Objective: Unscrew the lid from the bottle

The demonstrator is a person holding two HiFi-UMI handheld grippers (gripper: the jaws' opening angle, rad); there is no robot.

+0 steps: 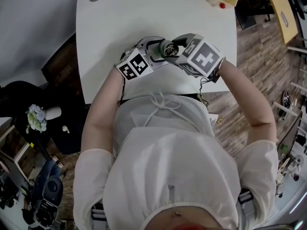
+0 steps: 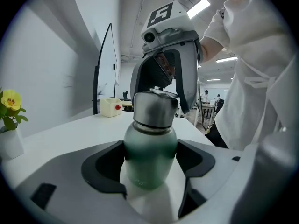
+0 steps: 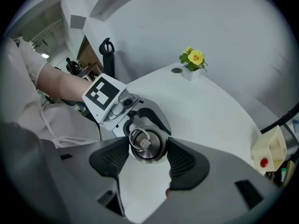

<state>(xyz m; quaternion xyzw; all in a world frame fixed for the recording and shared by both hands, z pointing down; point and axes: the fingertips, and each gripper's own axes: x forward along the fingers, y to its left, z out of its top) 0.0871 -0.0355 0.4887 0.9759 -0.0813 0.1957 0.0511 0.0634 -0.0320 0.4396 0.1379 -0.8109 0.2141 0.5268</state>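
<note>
1. White table (image 1: 144, 18) in an office room; I see a small yellow flower (image 3: 195, 57) at its far edge.
2. The green bottle (image 2: 150, 146) stands upright on the table, near the front edge.
3. My left gripper (image 2: 150, 168) is clamped on the bottle's body.
4. My right gripper (image 3: 148, 158) comes from above, pads pressed against both sides of the steel lid (image 3: 145, 144), which sits on the bottle.

Head view steeply down from above onto the desk (image 1: 144, 23) near edge, left gripper view low, level, close on the bottle (image 2: 149, 157), right gripper view close above its lid (image 3: 145, 146), bottle shared by all.
</note>
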